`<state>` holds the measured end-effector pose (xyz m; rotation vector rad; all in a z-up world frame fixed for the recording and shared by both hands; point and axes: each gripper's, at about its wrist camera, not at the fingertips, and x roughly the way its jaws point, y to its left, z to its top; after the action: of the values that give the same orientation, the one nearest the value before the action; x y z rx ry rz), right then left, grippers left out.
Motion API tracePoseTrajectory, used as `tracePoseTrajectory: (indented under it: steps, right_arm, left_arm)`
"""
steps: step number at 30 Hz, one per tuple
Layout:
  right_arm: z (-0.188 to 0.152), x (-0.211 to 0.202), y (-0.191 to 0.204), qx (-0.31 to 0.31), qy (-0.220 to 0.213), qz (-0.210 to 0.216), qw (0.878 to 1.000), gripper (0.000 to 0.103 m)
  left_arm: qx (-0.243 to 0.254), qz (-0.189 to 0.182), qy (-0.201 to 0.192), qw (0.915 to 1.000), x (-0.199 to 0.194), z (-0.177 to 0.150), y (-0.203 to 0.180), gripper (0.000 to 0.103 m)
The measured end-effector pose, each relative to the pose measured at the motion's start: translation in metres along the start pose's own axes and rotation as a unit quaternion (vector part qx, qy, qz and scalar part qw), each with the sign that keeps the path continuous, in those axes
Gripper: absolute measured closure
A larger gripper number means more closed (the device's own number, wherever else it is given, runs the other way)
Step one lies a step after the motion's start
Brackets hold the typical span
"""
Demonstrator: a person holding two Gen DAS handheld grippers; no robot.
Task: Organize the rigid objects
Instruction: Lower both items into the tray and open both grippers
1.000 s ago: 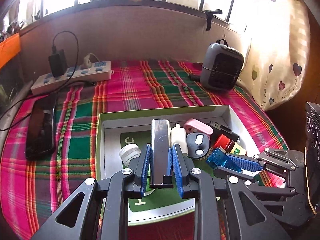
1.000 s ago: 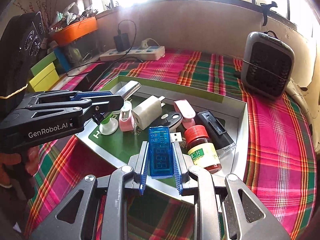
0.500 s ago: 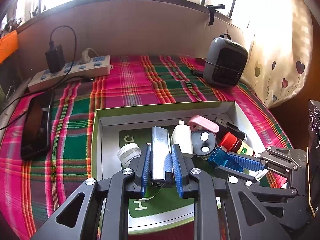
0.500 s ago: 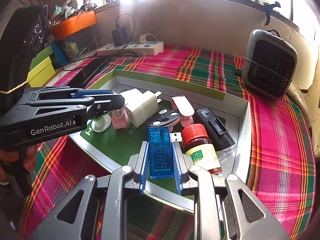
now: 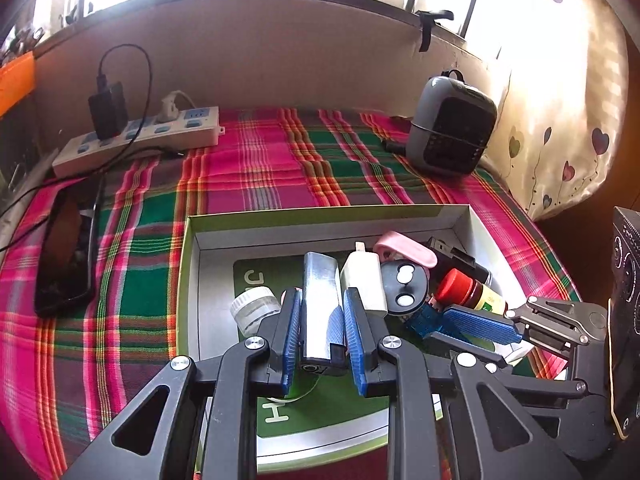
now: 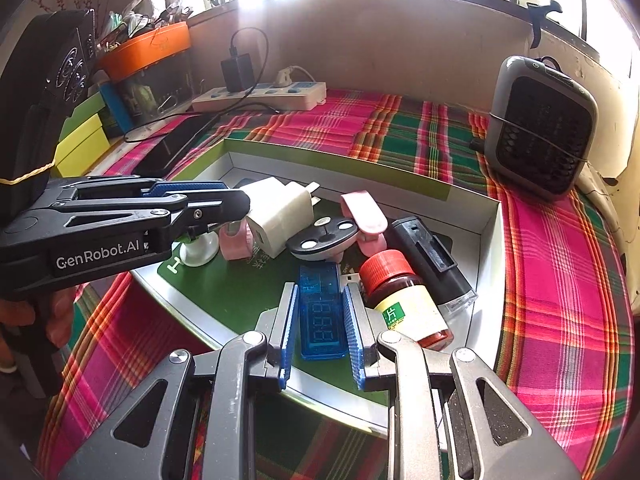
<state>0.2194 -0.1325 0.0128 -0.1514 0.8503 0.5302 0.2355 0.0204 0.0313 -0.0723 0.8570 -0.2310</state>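
Note:
An open green-rimmed box (image 5: 320, 214) holds several small items. My left gripper (image 5: 320, 300) is shut on a silver metal bar (image 5: 318, 280) just above the box floor, next to a white charger (image 5: 362, 280) and a white jar cap (image 5: 256, 306). My right gripper (image 6: 320, 300) is shut on a blue USB meter (image 6: 322, 312) at the box's near edge, beside a red-capped bottle (image 6: 400, 296). A black round piece (image 6: 324, 234), a pink clip (image 6: 364, 212) and a black case (image 6: 428, 256) lie behind. From the right wrist, the left gripper (image 6: 224, 200) hides the bar.
The box (image 6: 340, 160) sits on a plaid cloth. A power strip (image 5: 140, 136) with a plugged adapter and a dark phone (image 5: 62, 252) lie at the left. A grey heater (image 5: 452, 128) stands at the back right. An orange tray (image 6: 148, 48) and stacked boxes (image 6: 80, 140) line the left side.
My left gripper has shifted slightly lower over the box with the silver bar still in it. The right gripper has kept still with the blue meter.

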Motion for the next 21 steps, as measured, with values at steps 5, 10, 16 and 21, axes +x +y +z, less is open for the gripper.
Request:
tracePoseTrajectory:
  steps: [5, 10, 16, 21]
  right_arm:
    - [0.0002, 0.0001, -0.0002, 0.000, -0.001, -0.001, 1.000, 0.079]
    - [0.0005, 0.0000, -0.0001, 0.001, -0.001, -0.002, 1.000, 0.077]
    - [-0.0006, -0.0035, 0.0002, 0.006, -0.006, 0.004, 1.000, 0.064]
    - [-0.0020, -0.0091, 0.0006, 0.015, -0.012, 0.004, 1.000, 0.063]
  left_arm:
    - [-0.002, 0.000, 0.000, 1.0000, -0.0001, 0.0000, -0.0004, 0.081]
    - [-0.001, 0.001, 0.002, 1.0000, -0.0003, -0.0002, 0.0003, 0.081]
    - [-0.002, 0.009, 0.001, 1.0000, -0.0032, -0.0020, -0.0023, 0.070]
    - [0.000, 0.018, 0.000, 0.9998, -0.0080, -0.0054, -0.0052, 0.069]
